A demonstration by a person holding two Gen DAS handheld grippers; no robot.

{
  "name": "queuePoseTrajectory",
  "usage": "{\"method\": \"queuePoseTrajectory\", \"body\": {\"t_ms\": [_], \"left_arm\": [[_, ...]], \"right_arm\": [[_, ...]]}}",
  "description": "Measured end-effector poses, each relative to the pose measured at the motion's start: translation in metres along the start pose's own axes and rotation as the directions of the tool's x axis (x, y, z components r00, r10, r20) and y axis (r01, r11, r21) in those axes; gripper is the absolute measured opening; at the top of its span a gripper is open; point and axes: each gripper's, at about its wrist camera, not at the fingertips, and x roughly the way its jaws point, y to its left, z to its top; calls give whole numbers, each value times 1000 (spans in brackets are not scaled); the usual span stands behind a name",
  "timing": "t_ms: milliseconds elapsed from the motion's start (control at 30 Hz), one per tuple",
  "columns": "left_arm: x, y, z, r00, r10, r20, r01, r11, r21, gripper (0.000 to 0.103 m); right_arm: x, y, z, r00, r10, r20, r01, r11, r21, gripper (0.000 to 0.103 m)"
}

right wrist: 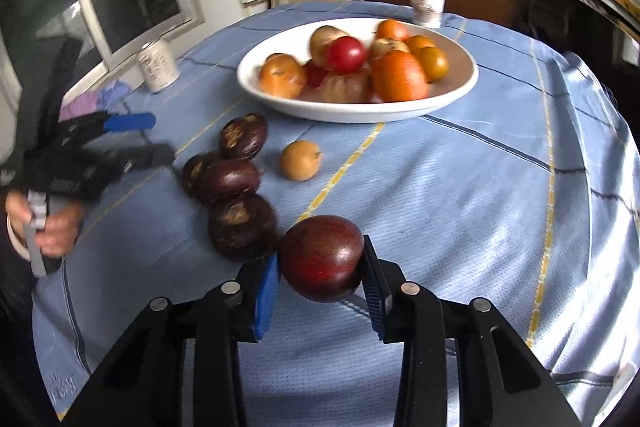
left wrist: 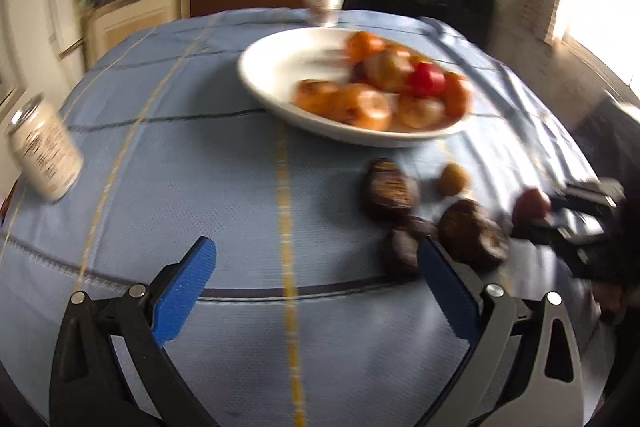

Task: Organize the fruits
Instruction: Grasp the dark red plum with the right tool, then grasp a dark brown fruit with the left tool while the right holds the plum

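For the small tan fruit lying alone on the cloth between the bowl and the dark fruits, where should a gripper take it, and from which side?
Probably across its widest middle, coming down from above. The small tan fruit is round and sits free on the cloth, so any pair of opposite sides would do. Line the fingers up so that neither sweeps toward the dark fruits on one side, and stay short of the white bowl.

A glossy dark-red fruit [right wrist: 322, 257] is sitting pinched between blue pads. Beside it four dark purple fruits [right wrist: 236, 183] are lying clustered on the desk, a small tan fruit [right wrist: 300, 160] resting near them. A white bowl [right wrist: 280, 103] is holding orange, tan and red fruits [right wrist: 360, 67].
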Motion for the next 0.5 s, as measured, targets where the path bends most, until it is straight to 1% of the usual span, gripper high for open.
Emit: {"method": "queuePoseTrajectory", "body": {"t_ms": [67,100,167,200,267,333,367,500], "left_arm": [[-3,-16,-3,1000,-23,9,22,996,85,99],[-4,-24,-5,1000,-28,14,26,992,126,95],[-5,-35,-7,999,-54,4,52,984,173,71],[-2,-38,-8,997,-70,-15,72,980,186,67],[5,-40,-9,995,-83,-53,91,978,186,52],[10,-37,-8,992,-97,-78,109,980,168,49],[13,-35,-8,990,-106,-90,119,980,157,46],[20,-36,-10,985,-119,-122,138,978,158,42]], "right_arm": [[2,-3,0,1000,-5,-8,6,1000,17,39],[3,-4,1,1000,-9,-13,9,1000,21,39],[5,-4,1,1000,-22,-20,22,999,24,39],[5,-4,1,999,-25,-20,26,999,24,39],[5,-4,0,999,-29,-20,30,999,24,39],[4,-4,0,999,-28,-18,28,999,25,39],[4,-4,1,999,-28,-16,29,999,24,39],[4,-2,1,999,-29,-17,29,999,17,39]]}}
